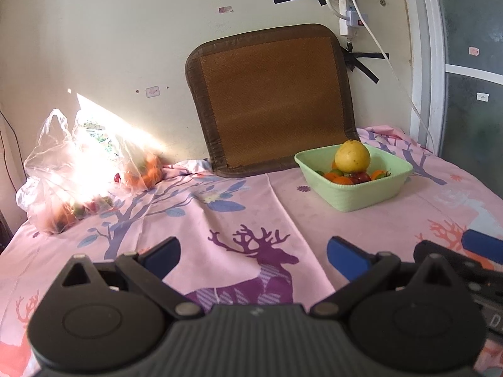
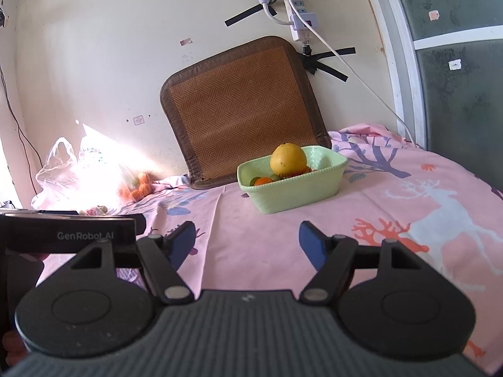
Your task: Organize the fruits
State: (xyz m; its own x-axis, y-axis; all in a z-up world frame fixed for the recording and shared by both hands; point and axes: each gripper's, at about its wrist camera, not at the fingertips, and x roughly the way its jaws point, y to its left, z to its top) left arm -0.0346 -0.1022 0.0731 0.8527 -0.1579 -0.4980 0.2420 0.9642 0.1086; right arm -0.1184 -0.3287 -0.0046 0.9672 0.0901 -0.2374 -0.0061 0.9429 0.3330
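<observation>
Both grippers, left gripper (image 1: 253,256) and right gripper (image 2: 246,242), gape empty; the clear plastic fruit bag (image 1: 85,169) lies far-left (likely nearer the left one).

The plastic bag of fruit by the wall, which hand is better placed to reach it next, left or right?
Probably the left. The plastic bag lies on the left of the table, on the left gripper's side, and that gripper is open and empty. The right gripper faces the green bowl instead.
</observation>
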